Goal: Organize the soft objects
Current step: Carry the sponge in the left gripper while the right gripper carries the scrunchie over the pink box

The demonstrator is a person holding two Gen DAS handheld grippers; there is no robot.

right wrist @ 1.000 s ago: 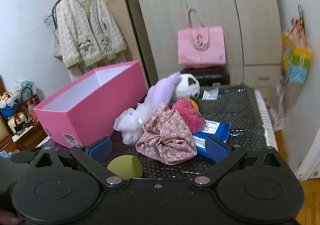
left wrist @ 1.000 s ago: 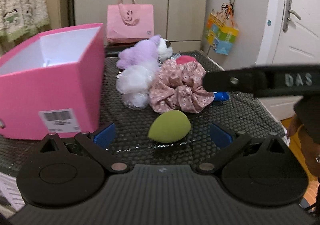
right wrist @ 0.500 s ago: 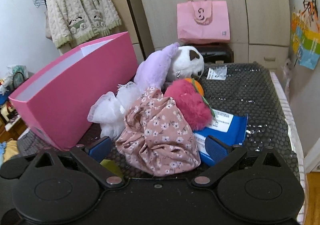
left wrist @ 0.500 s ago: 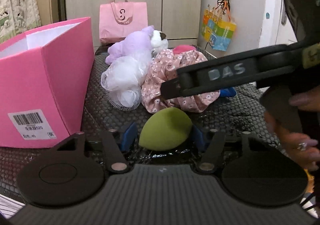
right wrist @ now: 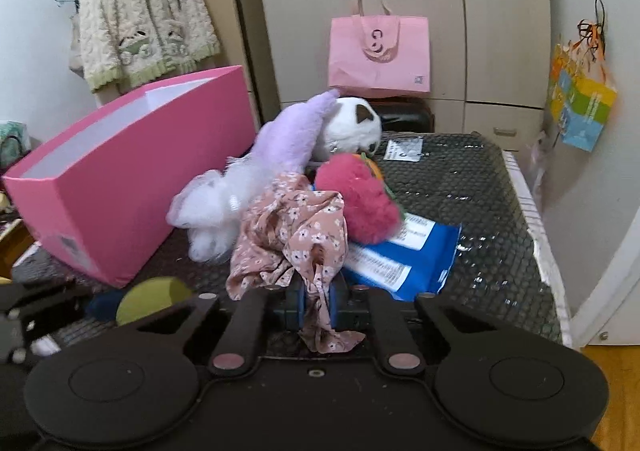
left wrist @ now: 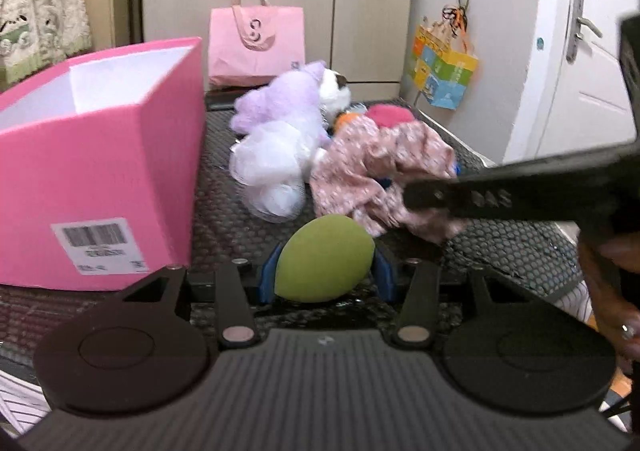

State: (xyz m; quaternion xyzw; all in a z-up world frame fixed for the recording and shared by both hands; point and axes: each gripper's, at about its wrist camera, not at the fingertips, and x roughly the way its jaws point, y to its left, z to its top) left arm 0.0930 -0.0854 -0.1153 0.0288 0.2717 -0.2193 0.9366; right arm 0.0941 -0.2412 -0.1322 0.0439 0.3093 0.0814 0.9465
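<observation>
left gripper (left wrist: 326, 277): black body | blue pads | round pivot discs

The pink box (left wrist: 100, 179) stands open-topped at the left of the table mat (right wrist: 472, 187), its inside unobstructed. A strip of bare mat runs between the box wall and the heap of plush toys (right wrist: 288, 139). The right gripper's arm (left wrist: 520, 191) crosses that heap's right flank. Far-right mat is bare beyond the blue packet (right wrist: 416, 263).
</observation>
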